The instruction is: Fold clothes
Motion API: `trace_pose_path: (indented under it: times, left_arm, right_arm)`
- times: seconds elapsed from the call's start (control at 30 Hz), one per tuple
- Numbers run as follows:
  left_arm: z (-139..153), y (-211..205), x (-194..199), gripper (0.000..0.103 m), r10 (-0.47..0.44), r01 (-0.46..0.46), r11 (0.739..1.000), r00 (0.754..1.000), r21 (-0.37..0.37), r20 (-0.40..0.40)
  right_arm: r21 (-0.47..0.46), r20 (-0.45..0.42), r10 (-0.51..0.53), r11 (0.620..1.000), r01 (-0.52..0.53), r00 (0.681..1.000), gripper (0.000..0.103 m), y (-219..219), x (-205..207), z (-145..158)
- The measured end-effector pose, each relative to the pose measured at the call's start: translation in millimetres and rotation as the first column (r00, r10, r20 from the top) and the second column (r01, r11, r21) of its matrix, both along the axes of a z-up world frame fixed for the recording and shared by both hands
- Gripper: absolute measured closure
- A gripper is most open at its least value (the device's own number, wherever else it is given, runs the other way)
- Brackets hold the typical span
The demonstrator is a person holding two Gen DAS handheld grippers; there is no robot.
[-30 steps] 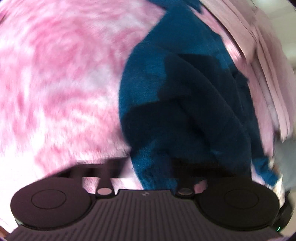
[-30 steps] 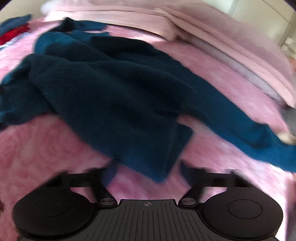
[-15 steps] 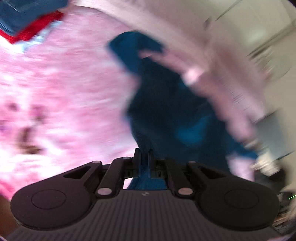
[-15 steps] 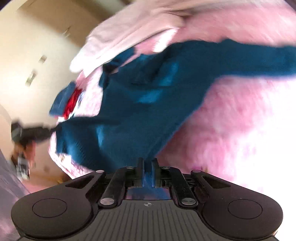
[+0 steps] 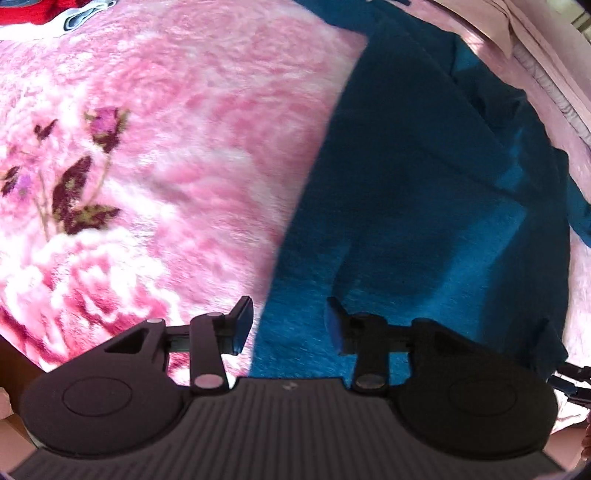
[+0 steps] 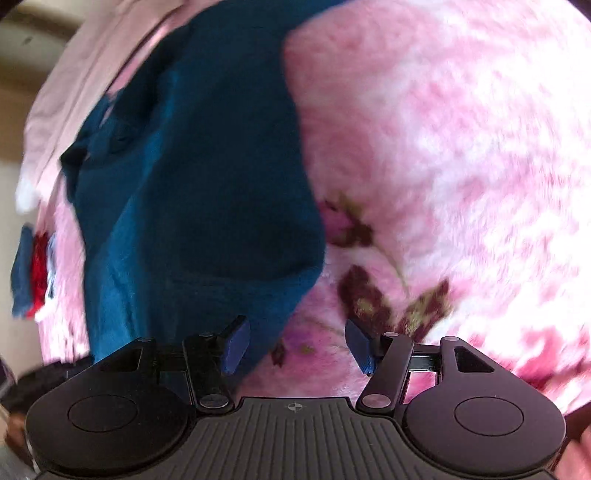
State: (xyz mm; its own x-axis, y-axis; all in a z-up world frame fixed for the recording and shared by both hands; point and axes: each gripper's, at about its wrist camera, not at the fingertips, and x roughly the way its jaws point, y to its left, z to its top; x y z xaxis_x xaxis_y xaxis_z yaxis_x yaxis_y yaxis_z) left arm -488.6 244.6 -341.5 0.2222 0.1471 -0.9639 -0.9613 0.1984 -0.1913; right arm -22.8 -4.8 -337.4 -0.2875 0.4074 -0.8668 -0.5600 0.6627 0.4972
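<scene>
A dark teal knit sweater (image 5: 424, 192) lies spread on a pink flowered blanket (image 5: 177, 122). In the left wrist view it fills the right half, its near hem right under my left gripper (image 5: 291, 325), which is open and holds nothing. In the right wrist view the sweater (image 6: 207, 192) lies left of centre, its near corner by the left finger of my right gripper (image 6: 295, 343), which is open and empty above the blanket (image 6: 461, 147).
Pale pink folded bedding (image 5: 535, 44) lies beyond the sweater. A small pile of red, blue and white clothes (image 6: 33, 273) sits at the far left in the right wrist view, and at the top left in the left wrist view (image 5: 44, 11).
Both grippers were shut on the sweater's edge half a second ago; now both are open and the sweater lies flat on the blanket.
</scene>
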Motion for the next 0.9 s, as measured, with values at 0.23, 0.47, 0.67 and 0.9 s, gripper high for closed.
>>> trace_pose_path:
  times: [0.23, 0.47, 0.67, 0.9]
  left_arm:
    - [-9.2, 1.9, -21.4, 0.062, 0.082, -0.079, 0.995, 0.996, -0.054, 0.045]
    - [-21.4, 5.3, -22.3, 0.057, 0.046, -0.032, 0.994, 0.991, -0.106, 0.129]
    - [-20.0, -1.1, -34.6, 0.099, 0.019, 0.015, 0.983, 0.982, -0.181, 0.186]
    - [-14.7, -25.0, -41.9, 0.096, -0.079, 0.113, 0.975, 0.981, -0.19, 0.177]
  right_arm:
    - [-0.022, -0.153, -0.42, 0.907, 0.421, 0.895, 0.042, -14.0, 29.1, -6.3]
    - [-0.184, -0.099, -0.349, 0.927, 0.328, 0.932, 0.042, 23.3, 17.5, -10.6]
    - [-0.192, -0.171, -0.283, 0.949, 0.25, 0.944, 0.095, 14.9, -9.2, -10.5]
    - [-0.192, 0.029, -0.152, 0.969, 0.155, 0.988, 0.099, -10.0, 19.3, 30.9]
